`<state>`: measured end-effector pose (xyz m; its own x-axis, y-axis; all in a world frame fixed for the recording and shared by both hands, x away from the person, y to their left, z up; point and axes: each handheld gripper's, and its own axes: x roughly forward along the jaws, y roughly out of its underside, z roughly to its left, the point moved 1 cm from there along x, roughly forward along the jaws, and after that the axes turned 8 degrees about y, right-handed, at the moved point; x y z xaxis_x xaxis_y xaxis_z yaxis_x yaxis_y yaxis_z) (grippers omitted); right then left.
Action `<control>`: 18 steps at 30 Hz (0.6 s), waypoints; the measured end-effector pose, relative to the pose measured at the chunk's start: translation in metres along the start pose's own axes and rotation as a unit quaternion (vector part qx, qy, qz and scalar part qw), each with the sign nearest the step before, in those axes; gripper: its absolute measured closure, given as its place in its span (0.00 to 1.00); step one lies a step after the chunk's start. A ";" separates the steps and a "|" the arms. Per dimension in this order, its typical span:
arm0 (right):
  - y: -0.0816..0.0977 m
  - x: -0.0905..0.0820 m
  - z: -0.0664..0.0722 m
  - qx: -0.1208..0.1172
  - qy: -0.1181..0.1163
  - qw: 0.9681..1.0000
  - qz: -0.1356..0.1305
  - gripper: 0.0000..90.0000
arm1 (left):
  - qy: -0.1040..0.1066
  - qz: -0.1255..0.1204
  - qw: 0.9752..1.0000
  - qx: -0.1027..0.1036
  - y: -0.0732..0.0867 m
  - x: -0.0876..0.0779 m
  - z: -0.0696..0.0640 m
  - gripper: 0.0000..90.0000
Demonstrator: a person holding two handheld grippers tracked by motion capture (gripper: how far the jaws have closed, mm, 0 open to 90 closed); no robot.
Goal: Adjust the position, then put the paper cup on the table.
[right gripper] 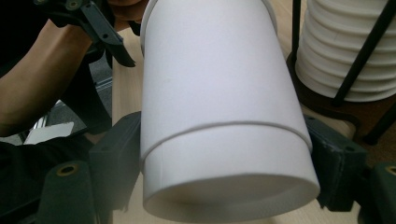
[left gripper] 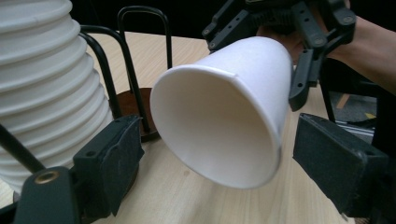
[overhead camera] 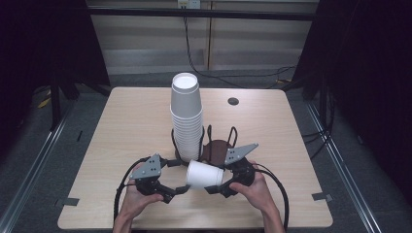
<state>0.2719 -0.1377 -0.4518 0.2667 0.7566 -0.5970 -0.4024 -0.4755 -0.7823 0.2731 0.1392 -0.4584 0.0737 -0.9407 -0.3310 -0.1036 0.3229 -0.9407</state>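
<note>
A single white paper cup (overhead camera: 204, 174) lies sideways above the table's front middle. My right gripper (overhead camera: 217, 180) is shut on its base end, its jaws pressing both sides of the cup (right gripper: 219, 116). The cup's open mouth (left gripper: 219, 126) faces my left gripper (overhead camera: 180, 191), which stands open with a jaw on each side of the rim, apart from it. Just behind stands a tall stack of upturned white cups (overhead camera: 186, 116) in a black wire holder (overhead camera: 233, 136) with a brown base.
The wooden table (overhead camera: 131, 126) has a small dark round hole (overhead camera: 233, 101) at its back right. The cup stack (left gripper: 42, 84) and the holder's wires (left gripper: 140, 46) stand close to my left gripper. Dark floor and cables lie beyond the table.
</note>
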 end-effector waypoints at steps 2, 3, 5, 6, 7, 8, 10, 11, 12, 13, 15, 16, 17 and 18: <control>0.001 0.001 0.001 -0.001 -0.001 1.000 -0.007 0.25 | 0.002 0.000 1.000 -0.002 0.001 0.000 0.000 0.17; 0.001 0.002 0.002 -0.002 -0.003 1.000 -0.011 0.25 | 0.003 -0.001 1.000 -0.002 0.002 0.001 0.000 0.17; 0.001 0.003 0.003 -0.003 -0.007 1.000 -0.016 0.25 | 0.002 -0.005 1.000 -0.002 0.002 0.000 -0.001 0.17; 0.002 0.003 0.004 -0.005 -0.007 1.000 -0.022 0.25 | 0.002 -0.006 1.000 -0.001 0.001 0.000 -0.001 0.17; 0.002 0.003 0.004 -0.005 -0.007 1.000 -0.022 0.25 | 0.001 -0.008 1.000 -0.001 0.001 0.000 -0.001 0.17; 0.002 0.003 0.004 -0.005 -0.007 1.000 -0.028 0.25 | 0.003 -0.012 1.000 -0.002 0.001 -0.001 -0.002 0.17; 0.002 0.003 0.004 -0.008 -0.011 0.999 -0.042 0.25 | 0.005 -0.018 1.000 -0.001 0.001 -0.002 -0.002 0.17; 0.002 0.003 0.004 -0.008 -0.011 0.999 -0.042 0.25 | 0.005 -0.020 1.000 -0.001 0.002 -0.002 -0.002 0.17; 0.002 0.002 0.005 -0.008 -0.014 0.999 -0.049 0.25 | 0.004 -0.021 1.000 -0.002 0.002 -0.002 -0.002 0.17; 0.002 0.002 0.005 -0.008 -0.014 0.999 -0.049 0.25 | 0.006 -0.022 1.000 -0.002 0.002 -0.002 -0.002 0.17; 0.003 0.002 0.005 -0.009 -0.016 0.998 -0.054 0.25 | 0.007 -0.024 1.000 -0.001 0.003 -0.002 -0.002 0.17; 0.004 0.002 0.005 -0.009 -0.021 0.998 -0.061 0.25 | 0.006 -0.025 1.000 -0.001 0.003 -0.002 -0.002 0.17; 0.005 0.002 0.005 -0.008 -0.024 0.997 -0.067 0.25 | 0.009 -0.027 1.000 -0.002 0.003 -0.002 -0.002 0.17; 0.005 0.002 0.005 -0.008 -0.024 0.997 -0.067 0.25 | 0.012 -0.032 0.999 -0.003 0.004 -0.002 -0.002 0.17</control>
<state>0.2662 -0.1360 -0.4562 0.2754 0.8337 -0.4786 -0.3514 -0.3761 -0.8574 0.2707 0.1417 -0.4612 0.0573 -0.9616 -0.2686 -0.1048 0.2617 -0.9594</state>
